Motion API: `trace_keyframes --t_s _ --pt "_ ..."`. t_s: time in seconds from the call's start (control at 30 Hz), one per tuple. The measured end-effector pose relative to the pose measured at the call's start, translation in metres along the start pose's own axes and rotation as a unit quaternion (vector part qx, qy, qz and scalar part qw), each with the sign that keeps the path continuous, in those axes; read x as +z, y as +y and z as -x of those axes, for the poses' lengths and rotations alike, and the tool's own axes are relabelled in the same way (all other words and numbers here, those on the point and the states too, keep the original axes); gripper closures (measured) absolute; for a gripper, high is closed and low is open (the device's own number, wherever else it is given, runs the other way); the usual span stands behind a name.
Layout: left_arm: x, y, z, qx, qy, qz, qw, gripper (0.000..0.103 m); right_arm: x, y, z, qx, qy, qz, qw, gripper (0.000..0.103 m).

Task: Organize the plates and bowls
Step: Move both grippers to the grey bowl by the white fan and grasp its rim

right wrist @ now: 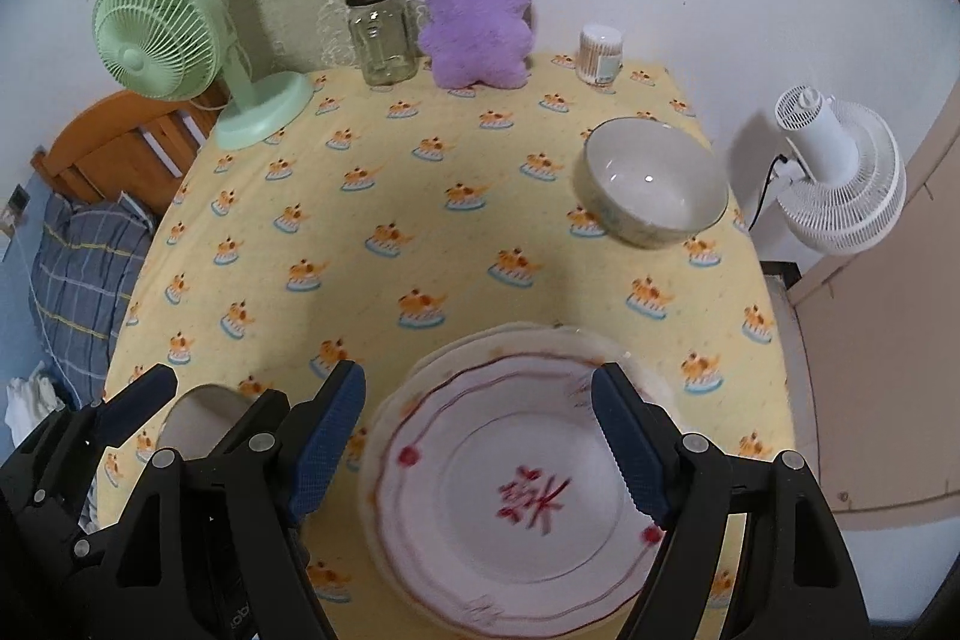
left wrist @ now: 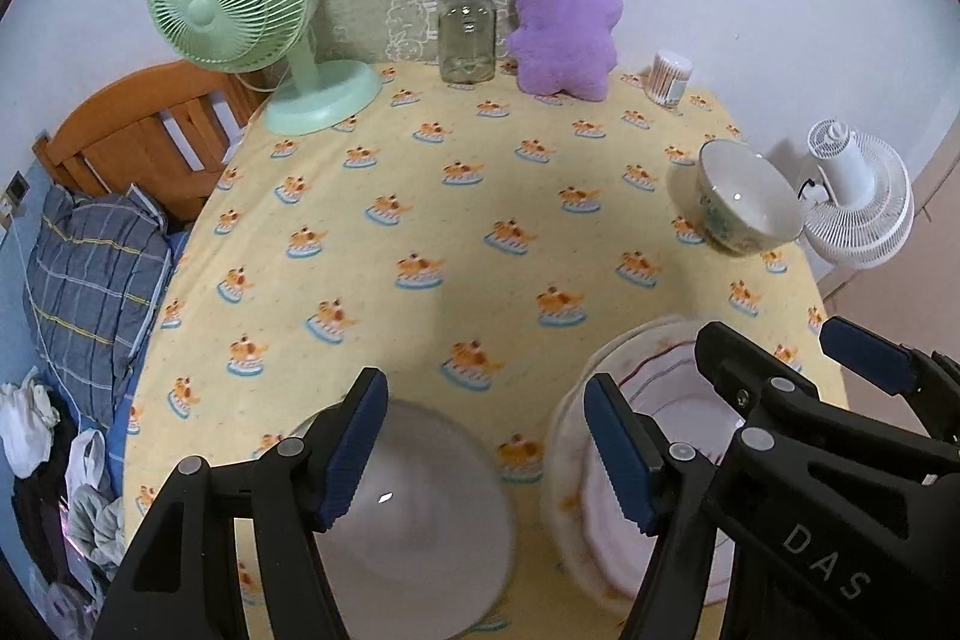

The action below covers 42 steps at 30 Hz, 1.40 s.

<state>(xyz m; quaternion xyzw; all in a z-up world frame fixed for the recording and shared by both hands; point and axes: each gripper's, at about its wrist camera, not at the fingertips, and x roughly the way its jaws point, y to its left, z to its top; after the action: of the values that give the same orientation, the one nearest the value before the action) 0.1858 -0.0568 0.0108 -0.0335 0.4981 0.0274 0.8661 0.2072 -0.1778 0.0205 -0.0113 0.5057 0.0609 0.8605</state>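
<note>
Several plates [right wrist: 516,502] lie stacked near the front of the table; the top one is white with a red rim line and a red mark in its middle. My right gripper [right wrist: 480,442] hovers over that stack, pads wide apart and touching nothing. The stack [left wrist: 654,400] also shows at the lower right of the left wrist view, under the right gripper [left wrist: 768,340]. To its left a plain white dish [left wrist: 420,514] sits below my left gripper [left wrist: 489,451], which is open and empty. A patterned bowl [right wrist: 654,178] stands alone at the far right, also seen as the bowl [left wrist: 744,196].
Along the back of the yellow tablecloth [right wrist: 372,196] stand a green fan [right wrist: 162,34], a glass jar [right wrist: 381,34], a purple plush toy [right wrist: 477,10] and a cotton-swab tub [right wrist: 600,52]. A white fan [right wrist: 840,172] stands off the right edge. A bed is at the left.
</note>
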Motion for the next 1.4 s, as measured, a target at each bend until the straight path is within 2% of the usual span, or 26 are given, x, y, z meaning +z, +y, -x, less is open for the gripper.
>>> trace_keyframes --t_s 0.27,0.43,0.6,0.87,1.07,1.33,1.4 --pt "0.02 -0.045 -0.011 0.011 -0.014 0.013 0.9998 0.033 0.025 -0.049 -0.011 0.02 -0.006 0.013 1.0 0.023" --pt "0.035 -0.071 -0.02 0.019 -0.019 0.025 0.9993 0.034 0.042 -0.073 -0.018 0.012 -0.019 0.036 0.999 0.023" --pt "0.057 -0.1 -0.028 0.034 -0.028 0.025 0.9987 0.035 0.063 -0.101 -0.028 0.017 -0.027 0.032 0.999 0.023" --pt "0.089 -0.139 -0.059 0.027 -0.03 0.023 0.9989 0.036 0.094 -0.147 -0.051 0.013 -0.035 0.003 0.999 0.023" --pt "0.11 -0.161 -0.086 0.037 -0.032 0.018 0.9987 0.036 0.115 -0.172 -0.075 0.002 -0.041 -0.016 0.999 0.023" --pt "0.124 -0.182 -0.125 0.031 -0.011 0.017 0.9993 0.04 0.132 -0.197 -0.114 -0.001 -0.024 -0.042 0.999 0.03" --pt "0.125 -0.183 -0.132 0.031 -0.005 0.016 0.9994 0.044 0.132 -0.199 -0.121 -0.003 -0.018 -0.042 0.999 0.037"
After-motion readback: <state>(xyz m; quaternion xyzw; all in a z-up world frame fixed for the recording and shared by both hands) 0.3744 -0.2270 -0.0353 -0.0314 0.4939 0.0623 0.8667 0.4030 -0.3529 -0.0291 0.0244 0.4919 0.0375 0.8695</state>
